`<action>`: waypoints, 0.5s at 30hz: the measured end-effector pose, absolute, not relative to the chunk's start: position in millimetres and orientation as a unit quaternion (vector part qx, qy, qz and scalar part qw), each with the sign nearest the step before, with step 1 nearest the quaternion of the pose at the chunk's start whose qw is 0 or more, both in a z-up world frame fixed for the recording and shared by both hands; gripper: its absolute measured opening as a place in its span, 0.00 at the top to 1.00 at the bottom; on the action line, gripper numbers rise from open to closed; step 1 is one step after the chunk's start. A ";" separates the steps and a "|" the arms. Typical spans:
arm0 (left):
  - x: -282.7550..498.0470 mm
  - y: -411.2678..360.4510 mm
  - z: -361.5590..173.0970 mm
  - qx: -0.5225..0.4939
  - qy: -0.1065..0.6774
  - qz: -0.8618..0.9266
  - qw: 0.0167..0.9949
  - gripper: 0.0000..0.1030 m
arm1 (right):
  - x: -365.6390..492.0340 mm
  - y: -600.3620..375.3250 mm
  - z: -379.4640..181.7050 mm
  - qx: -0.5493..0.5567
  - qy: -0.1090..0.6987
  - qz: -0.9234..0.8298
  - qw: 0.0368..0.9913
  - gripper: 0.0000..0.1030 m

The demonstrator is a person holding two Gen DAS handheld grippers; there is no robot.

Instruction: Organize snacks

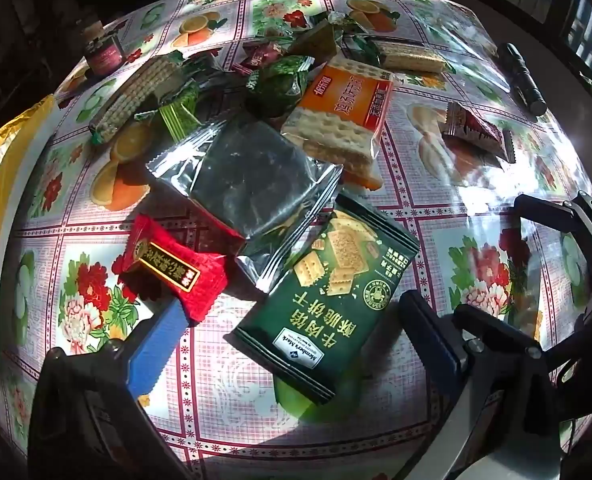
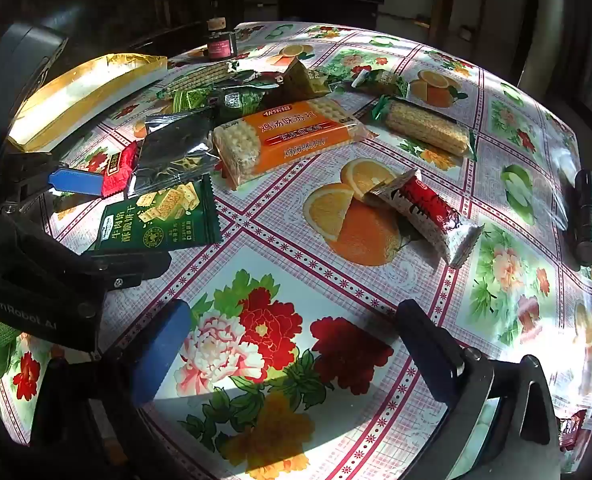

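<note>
Two blue pads of my left gripper (image 1: 292, 344) stand wide apart with nothing clamped. From the left wrist view, the green cracker packet (image 1: 328, 300) lies flat between them, its long axis running from near my right pad up and away toward the silver foil pouch (image 1: 252, 192), which overlaps its far corner. The red candy packet (image 1: 176, 266) rests against my left pad's tip (image 1: 160, 344); I cannot tell if they touch. Beyond sit the orange cracker pack (image 1: 344, 108) and a jumble of green wrappers too tangled to separate.

From the right wrist view, my right gripper (image 2: 292, 350) also gapes, empty, over the bare floral tablecloth (image 2: 296, 248). Ahead and right of it the red-and-white bar (image 2: 428, 216) lies slanted, one end toward the far left. The left gripper hides the green packet's near edge. A gold-lined tray (image 2: 76, 96) is cut off behind it.
</note>
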State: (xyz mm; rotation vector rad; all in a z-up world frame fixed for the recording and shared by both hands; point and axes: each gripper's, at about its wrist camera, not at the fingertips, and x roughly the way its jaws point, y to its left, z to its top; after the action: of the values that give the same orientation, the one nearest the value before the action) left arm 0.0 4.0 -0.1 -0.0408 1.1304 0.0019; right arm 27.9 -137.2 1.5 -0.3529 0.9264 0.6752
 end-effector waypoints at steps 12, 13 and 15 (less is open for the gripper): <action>-0.1 5.2 2.1 -0.016 0.534 0.017 0.845 0.00 | 28.2 -137.2 1.3 -0.165 0.438 0.318 0.825 0.01; -1.2 9.3 4.0 -0.024 0.530 0.024 0.848 0.00 | 28.3 -137.3 1.2 -0.165 0.438 0.318 0.825 0.01; -3.7 17.1 6.0 -0.042 0.525 0.031 0.850 0.00 | 28.4 -137.3 1.0 -0.165 0.438 0.318 0.825 0.01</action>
State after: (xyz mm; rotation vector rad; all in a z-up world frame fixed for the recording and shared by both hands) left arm -3.7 17.1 6.0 -0.0880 1.1051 0.0649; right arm 28.4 -137.3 1.0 -0.3498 0.9307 0.6770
